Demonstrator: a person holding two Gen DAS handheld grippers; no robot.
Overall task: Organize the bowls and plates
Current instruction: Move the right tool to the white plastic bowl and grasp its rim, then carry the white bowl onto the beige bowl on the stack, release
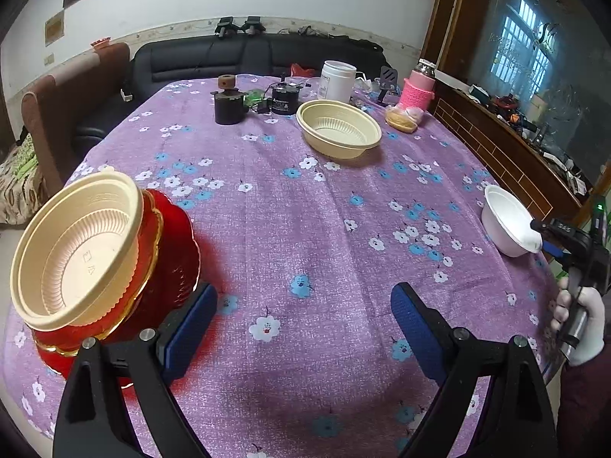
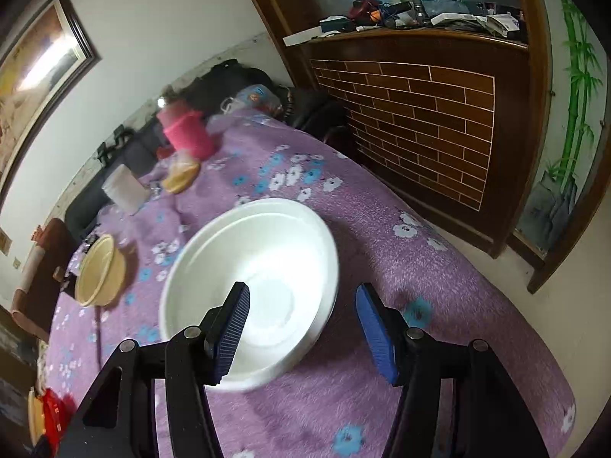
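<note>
A cream ribbed bowl (image 1: 76, 252) sits stacked on red gold-rimmed plates (image 1: 172, 255) at the near left of the table. My left gripper (image 1: 303, 328) is open and empty just right of that stack. A second cream bowl (image 1: 338, 129) stands at the far middle and shows in the right wrist view (image 2: 100, 271). A white bowl (image 2: 252, 282) sits near the table's right edge (image 1: 509, 221). My right gripper (image 2: 303, 328) is open, its left finger (image 2: 231, 328) over the bowl's inside and its right finger outside the rim.
The table wears a purple flowered cloth (image 1: 305, 229). At the far end stand a dark pot (image 1: 229, 105), a black can (image 1: 284, 99), a white jar (image 1: 336, 80) and a pink-sleeved jar (image 1: 418, 87). A wooden cabinet (image 2: 420, 114) runs along the right.
</note>
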